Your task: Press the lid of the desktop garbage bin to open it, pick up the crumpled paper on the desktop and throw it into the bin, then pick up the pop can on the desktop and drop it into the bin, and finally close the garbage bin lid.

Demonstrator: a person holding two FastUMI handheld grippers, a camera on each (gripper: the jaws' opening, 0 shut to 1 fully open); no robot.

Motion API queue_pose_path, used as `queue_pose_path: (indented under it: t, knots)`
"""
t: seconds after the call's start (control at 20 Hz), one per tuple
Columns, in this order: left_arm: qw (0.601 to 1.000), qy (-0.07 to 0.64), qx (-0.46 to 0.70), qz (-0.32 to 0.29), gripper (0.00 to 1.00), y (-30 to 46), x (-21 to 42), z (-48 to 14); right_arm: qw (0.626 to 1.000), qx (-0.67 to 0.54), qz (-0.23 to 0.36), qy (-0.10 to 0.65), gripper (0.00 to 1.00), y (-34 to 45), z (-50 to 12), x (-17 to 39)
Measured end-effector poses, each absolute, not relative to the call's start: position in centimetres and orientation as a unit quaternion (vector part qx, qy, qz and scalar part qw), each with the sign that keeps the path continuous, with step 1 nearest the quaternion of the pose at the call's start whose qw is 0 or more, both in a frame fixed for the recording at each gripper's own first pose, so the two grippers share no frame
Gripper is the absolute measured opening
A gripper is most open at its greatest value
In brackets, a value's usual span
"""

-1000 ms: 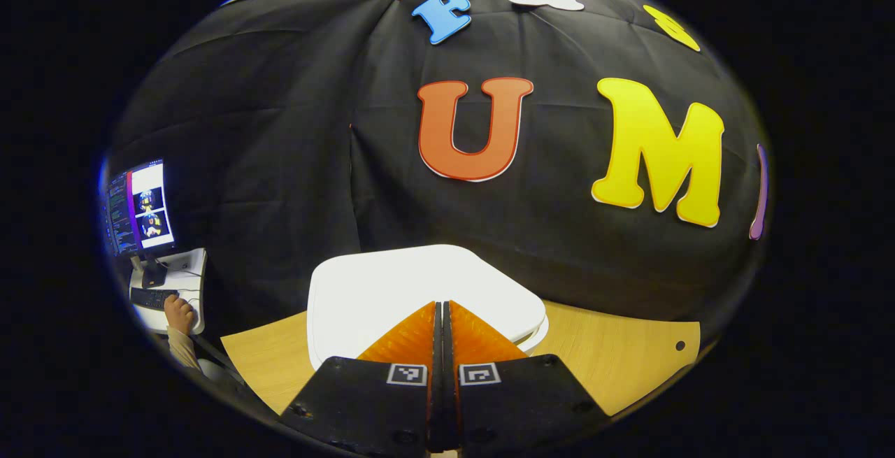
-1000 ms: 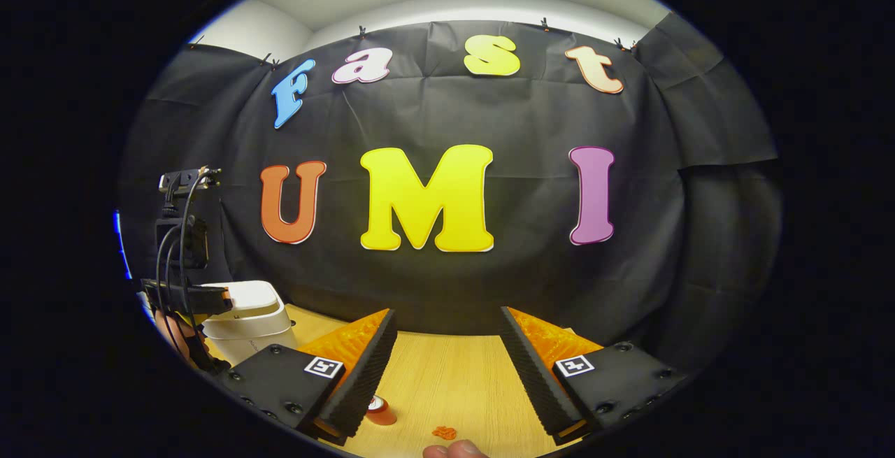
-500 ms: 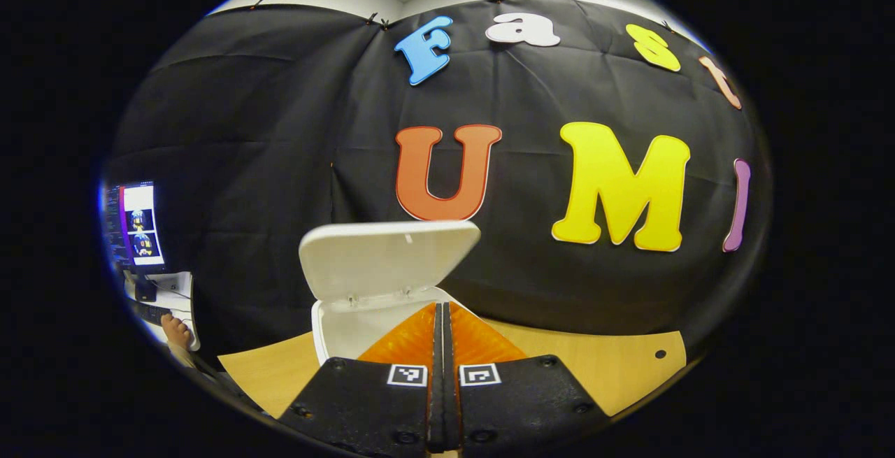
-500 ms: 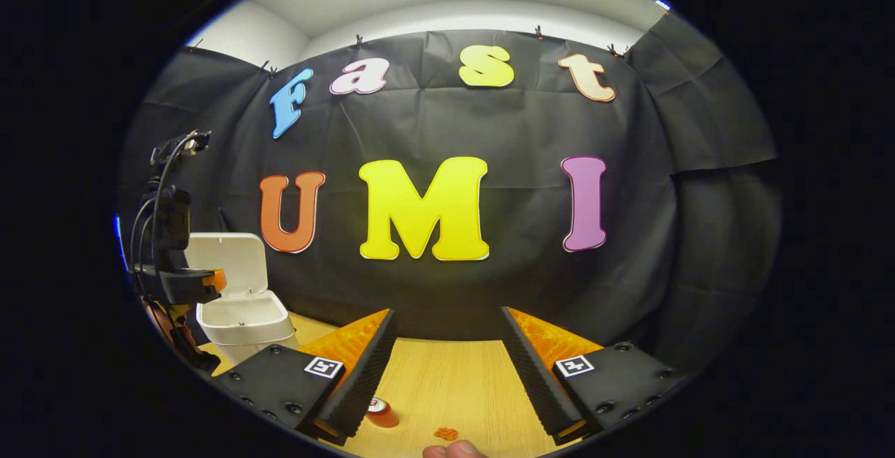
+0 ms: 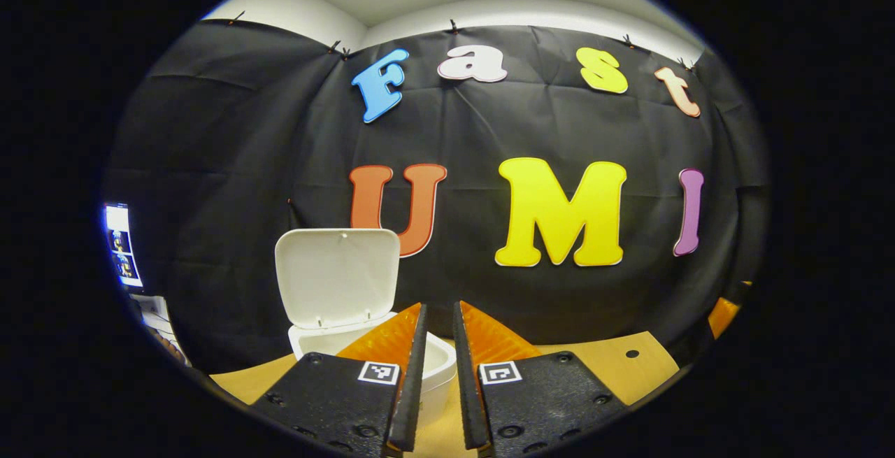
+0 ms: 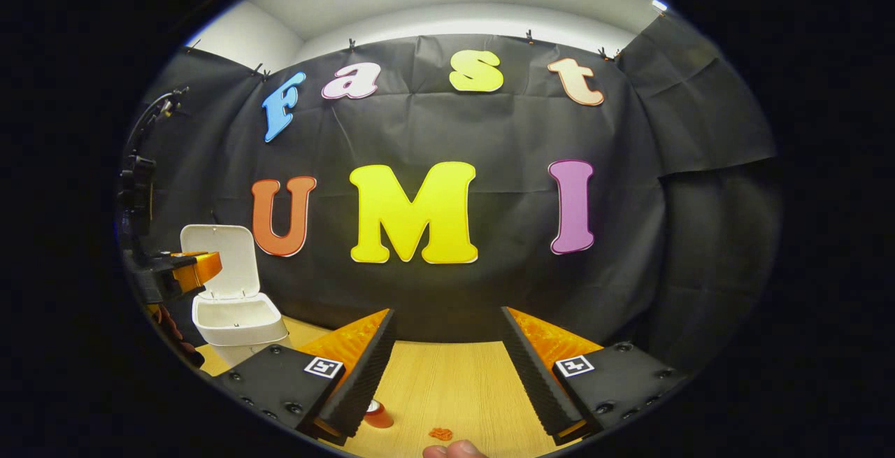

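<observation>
The bin [image 6: 234,318] lid [image 5: 338,275] stands open; next comes the crumpled paper. Left hand-held gripper [image 5: 438,318] barely parted, right hand-held gripper [image 6: 447,328] spread wide, both empty.

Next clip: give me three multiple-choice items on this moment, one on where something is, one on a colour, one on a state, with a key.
1. Where does the can lie in the right gripper view?
A. On the table by the right gripper's finger
B. Inside the bin
C. Between the left gripper's fingers

2. What colour is the bin?
A. Black
B. White
C. Blue

3. How does the bin's lid stand?
A. Shut flat
B. Taken off, lying on the table
C. Raised upright, bin open

Key:
1 A, the can sits on the wood beside that gripper's finger.
2 B, body and lid are white in both views.
3 C, the lid stands up behind the open rim, with the left gripper just in front of it.
</observation>
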State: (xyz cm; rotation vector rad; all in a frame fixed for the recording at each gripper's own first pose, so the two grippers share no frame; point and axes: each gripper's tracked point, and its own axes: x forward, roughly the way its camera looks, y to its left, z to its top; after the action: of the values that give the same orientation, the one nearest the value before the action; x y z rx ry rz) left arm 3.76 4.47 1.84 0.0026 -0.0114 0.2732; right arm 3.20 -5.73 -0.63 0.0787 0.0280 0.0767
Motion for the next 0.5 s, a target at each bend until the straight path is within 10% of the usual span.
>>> queue_pose_path:
  t: [0.15, 0.2, 0.25, 0.5]
  knots:
    - [0.995, -0.007, -0.004, 0.102, 0.43, 2.5, 3.2, 1.9, 0.999, 0.036, 0.033, 0.014, 0.94, -6.1, -0.8, 3.1]
    - [0.995, -0.004, -0.004, 0.098, 0.58, 2.5, 3.3, 1.6, 0.999, 0.035, 0.032, 0.015, 0.94, -6.3, -0.8, 3.1]
    - [0.996, -0.001, -0.006, 0.095, 0.95, 2.4, 3.3, 1.3, 0.999, 0.033, 0.031, 0.015, 0.94, -6.4, -0.9, 3.0]
    - [0.997, -0.003, -0.003, 0.073, 0.98, 1.3, 2.9, 0.9, 0.999, 0.024, 0.028, 0.025, 0.94, -7.2, -2.1, 2.8]
